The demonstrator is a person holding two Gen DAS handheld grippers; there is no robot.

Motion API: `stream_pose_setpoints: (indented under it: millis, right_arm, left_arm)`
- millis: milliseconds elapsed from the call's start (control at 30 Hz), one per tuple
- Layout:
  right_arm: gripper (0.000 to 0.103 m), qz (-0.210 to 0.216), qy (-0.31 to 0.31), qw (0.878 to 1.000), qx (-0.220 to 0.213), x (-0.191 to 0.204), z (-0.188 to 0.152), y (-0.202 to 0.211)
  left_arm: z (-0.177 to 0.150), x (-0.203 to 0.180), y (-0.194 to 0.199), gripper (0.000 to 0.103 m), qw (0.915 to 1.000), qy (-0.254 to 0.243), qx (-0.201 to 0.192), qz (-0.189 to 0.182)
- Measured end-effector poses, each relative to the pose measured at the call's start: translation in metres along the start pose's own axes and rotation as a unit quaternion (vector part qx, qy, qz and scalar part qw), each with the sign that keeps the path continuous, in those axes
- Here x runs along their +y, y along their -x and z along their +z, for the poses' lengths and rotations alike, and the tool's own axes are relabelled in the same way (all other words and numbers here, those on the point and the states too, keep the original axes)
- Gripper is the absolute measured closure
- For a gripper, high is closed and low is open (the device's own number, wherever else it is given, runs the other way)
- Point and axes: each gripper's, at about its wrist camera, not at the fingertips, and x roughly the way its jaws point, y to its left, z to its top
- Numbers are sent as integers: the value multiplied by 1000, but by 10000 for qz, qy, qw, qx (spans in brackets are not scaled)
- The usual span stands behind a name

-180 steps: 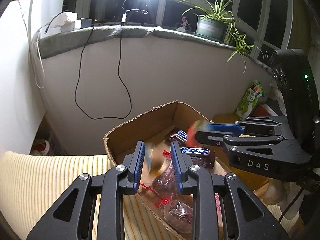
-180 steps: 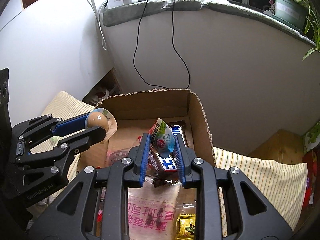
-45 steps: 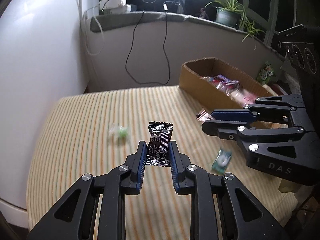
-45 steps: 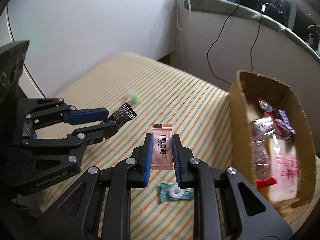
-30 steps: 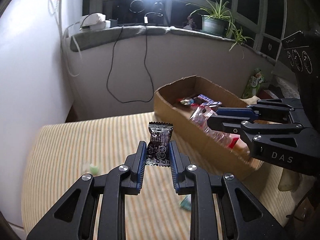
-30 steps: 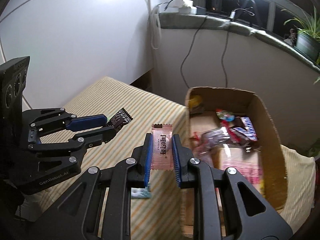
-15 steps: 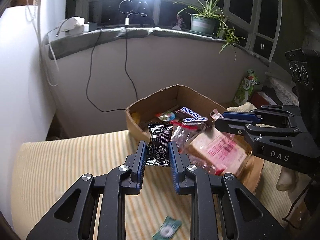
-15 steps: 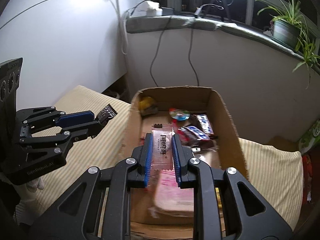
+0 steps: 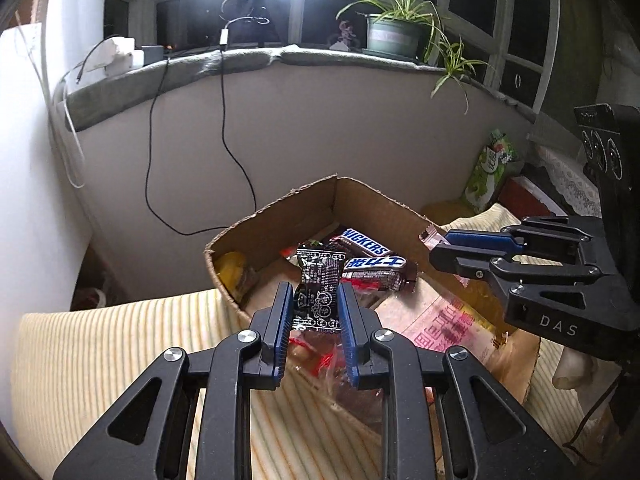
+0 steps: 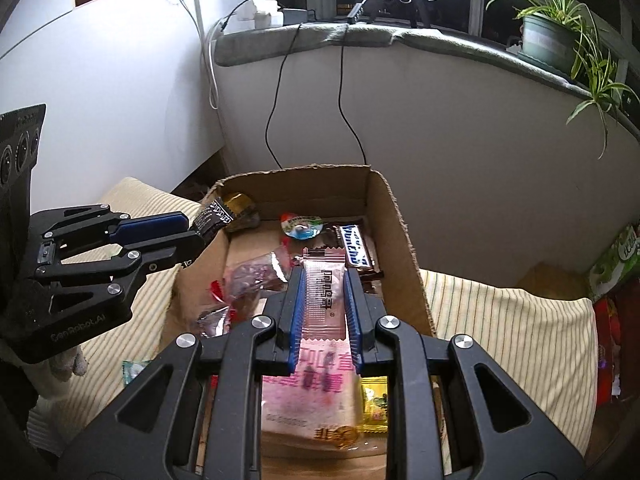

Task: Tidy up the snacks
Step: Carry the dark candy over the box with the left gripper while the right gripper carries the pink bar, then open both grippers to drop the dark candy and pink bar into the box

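Observation:
My left gripper (image 9: 314, 300) is shut on a black snack packet (image 9: 318, 288) with white print, held upright over the near left end of the cardboard box (image 9: 272, 220). My right gripper (image 10: 323, 284) is shut on a pink snack packet (image 10: 323, 280), hanging above the box's middle. The cardboard box (image 10: 396, 220) holds Snickers bars (image 9: 366, 242), a large pink bag (image 10: 308, 396), clear-wrapped sweets (image 10: 252, 280), a round jelly cup (image 10: 302, 226) and a yellow item (image 9: 232, 266). Seen from the right wrist, the left gripper (image 10: 200, 228) hovers at the box's left rim.
The box sits on a yellow striped cushion (image 9: 120, 344) by a curved grey wall with hanging black cables (image 9: 224, 120). A green wrapped candy (image 10: 134, 370) lies on the cushion left of the box. A green snack bag (image 9: 490, 164) and red items stand to the right. Potted plants (image 10: 548, 32) line the sill.
Both grippers have carried their packets from over the striped cushion across to above the cardboard box. The grip on each packet has stayed the same.

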Motion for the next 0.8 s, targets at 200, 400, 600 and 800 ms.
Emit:
stream_pose_setpoints:
  millis: [200,400,600,800]
  right_arm:
    - [83,6,-96,9999,49,-11,-1,-5]
    - [83,15,-178,9998,83,-19,-2,-8]
    - [82,-18,-240,9997,74,-23,-4,-7]
    - [39,-189,-189,9996,-29,-21,-6,-2]
  left_arm:
    - [2,-8,-6,82,10000,-79,29,-17]
    - [4,-13,-8,82,9999,-144,36,1]
    - [5,-16,-7,74,9998,-185,19,61]
    - [6,-17,-3,57,9996,-239,-62,160]
